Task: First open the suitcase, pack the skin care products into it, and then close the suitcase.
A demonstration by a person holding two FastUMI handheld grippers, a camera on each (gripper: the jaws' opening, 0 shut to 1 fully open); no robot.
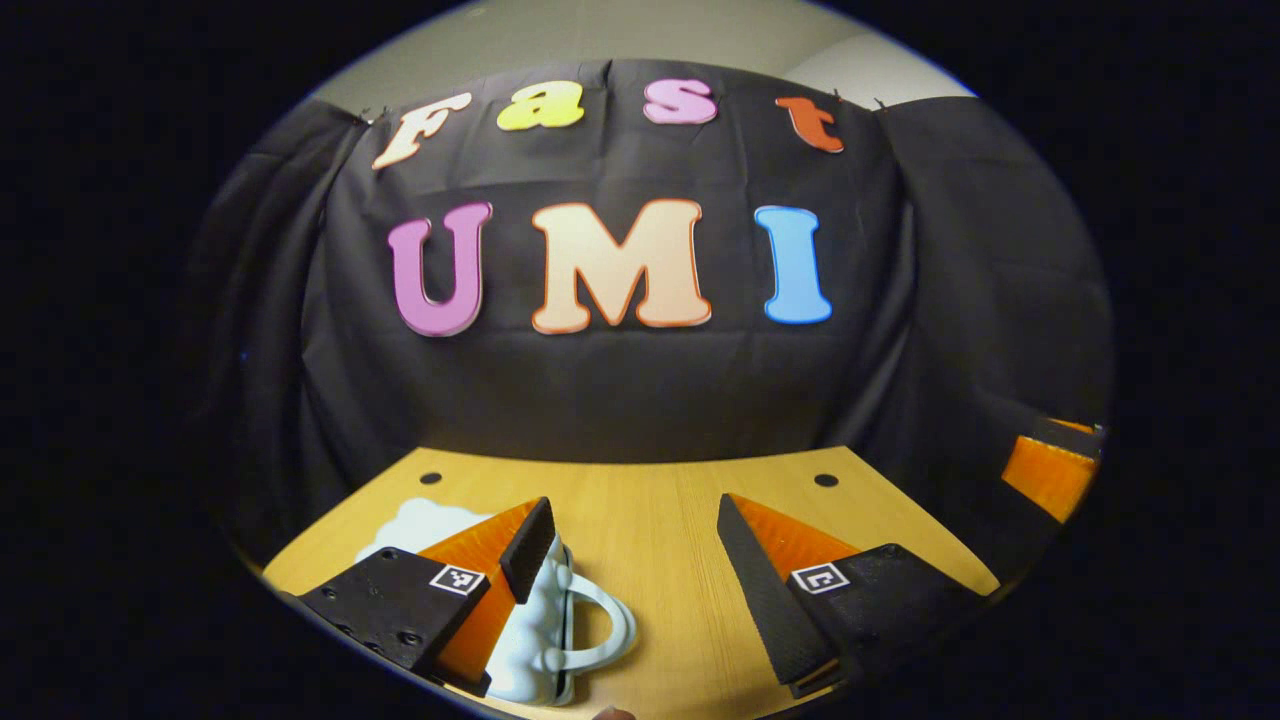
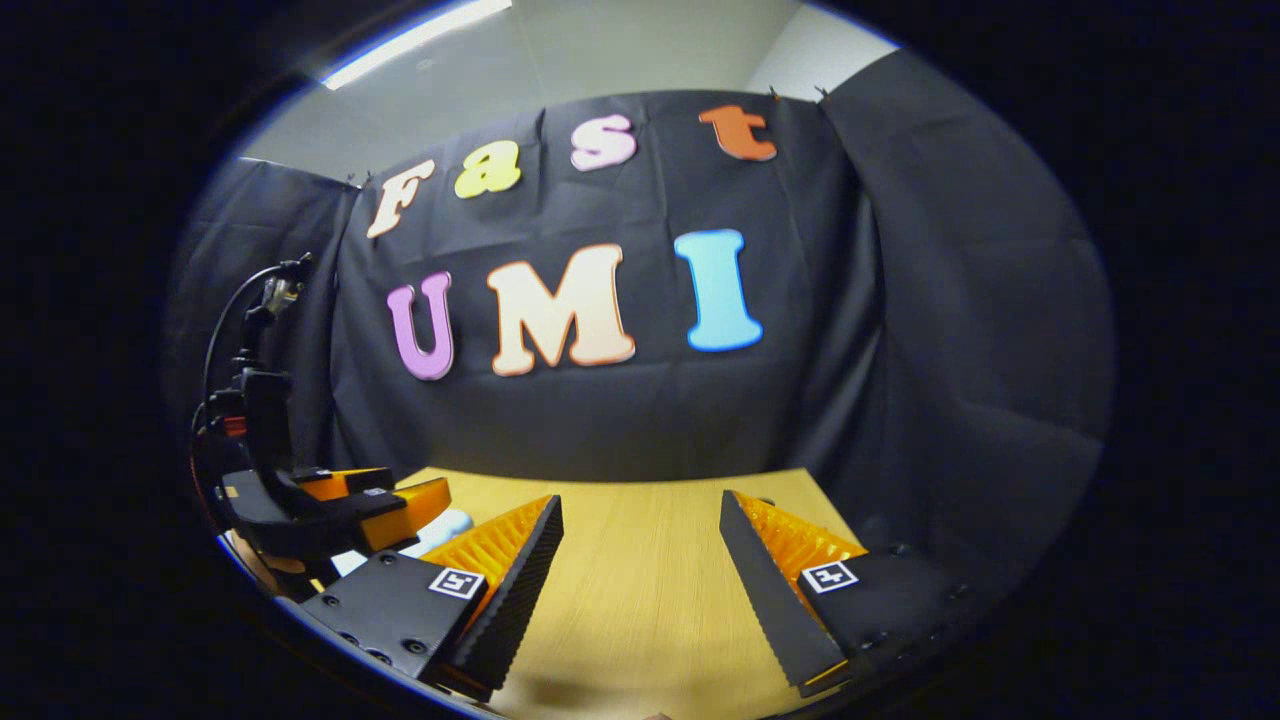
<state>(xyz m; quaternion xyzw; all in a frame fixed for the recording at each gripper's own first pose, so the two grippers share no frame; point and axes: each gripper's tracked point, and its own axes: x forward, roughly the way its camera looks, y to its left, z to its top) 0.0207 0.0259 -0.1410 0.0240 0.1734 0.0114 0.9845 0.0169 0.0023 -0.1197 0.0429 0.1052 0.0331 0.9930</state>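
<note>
Suitcase: small white plastic suitcase [image 1: 545, 625] with a looped handle lies near the front left corner of the light wooden worktop [image 1: 650, 520], lid closed as far as I can tell, so opening seems not yet done.
Left gripper [image 1: 640, 570]: jaws wide, holding nothing; one finger is over the case, probably ready for the handle.
Right gripper [image 2: 640, 575]: jaws wide, empty, over bare wood near the right edge.
Skin care products: I cannot locate them.
Writing: only small square markers on the fingers, not readable.
</note>
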